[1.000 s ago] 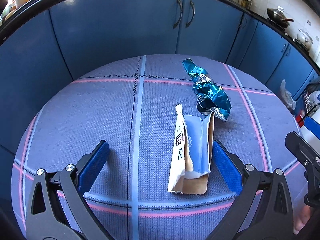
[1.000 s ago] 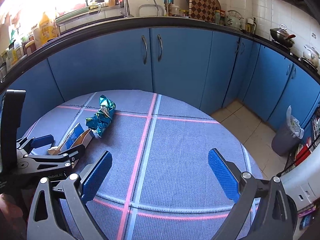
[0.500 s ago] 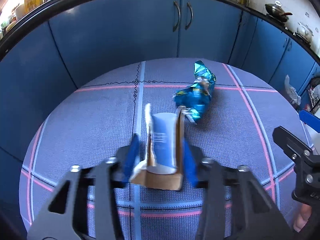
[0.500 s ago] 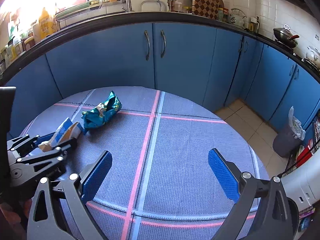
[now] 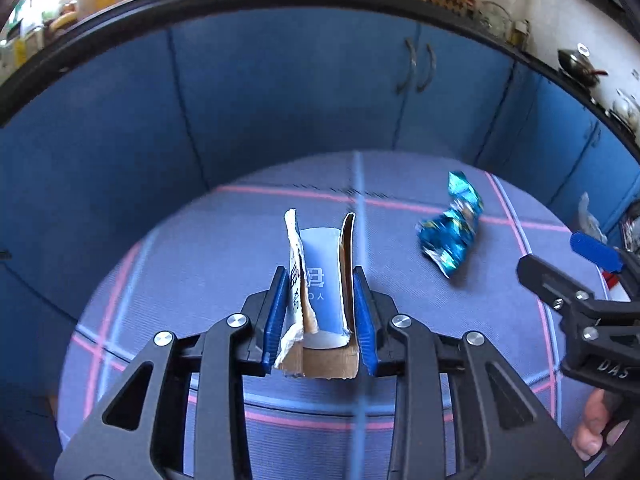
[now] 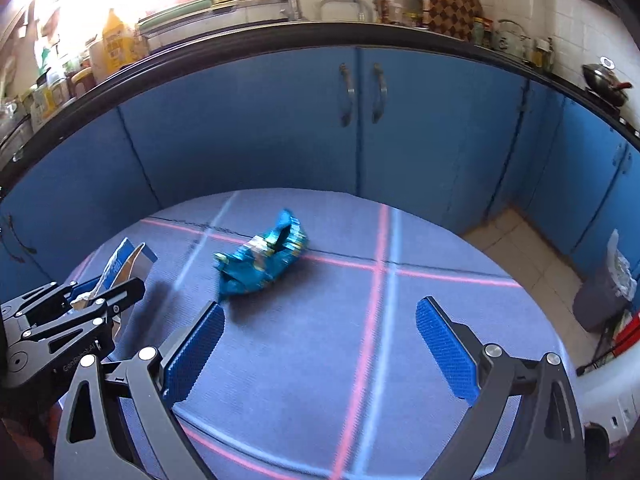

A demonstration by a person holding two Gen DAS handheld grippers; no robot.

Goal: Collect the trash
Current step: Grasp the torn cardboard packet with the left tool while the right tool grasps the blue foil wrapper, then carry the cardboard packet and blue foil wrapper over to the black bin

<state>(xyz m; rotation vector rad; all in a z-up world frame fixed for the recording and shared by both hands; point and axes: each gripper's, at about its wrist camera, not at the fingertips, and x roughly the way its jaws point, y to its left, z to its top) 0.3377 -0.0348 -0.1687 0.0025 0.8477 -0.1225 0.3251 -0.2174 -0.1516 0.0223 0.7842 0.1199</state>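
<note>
A torn blue and brown carton [image 5: 320, 264] stands upright between the pads of my left gripper [image 5: 319, 280]. The jaws are closing and both pads press on its sides. The carton [image 6: 124, 260] and the left gripper [image 6: 100, 300] also show at the left of the right wrist view. A crumpled teal foil wrapper [image 6: 260, 264] lies on the table just beyond my right gripper [image 6: 320, 312], which is open and holds nothing. In the left wrist view the wrapper [image 5: 452, 232] lies to the right of the carton.
The round table wears a blue-grey cloth [image 6: 380, 360] with pink and pale stripes. Blue cabinets [image 6: 360, 140] curve behind it under a cluttered counter. A lined bin [image 6: 604, 296] stands on the tiled floor at the right. A hand [image 5: 592, 432] grips the right tool.
The left jaws went from wide open to pressing on the carton and carried it away from the wrapper. The right gripper moved closer to the wrapper, still open.
</note>
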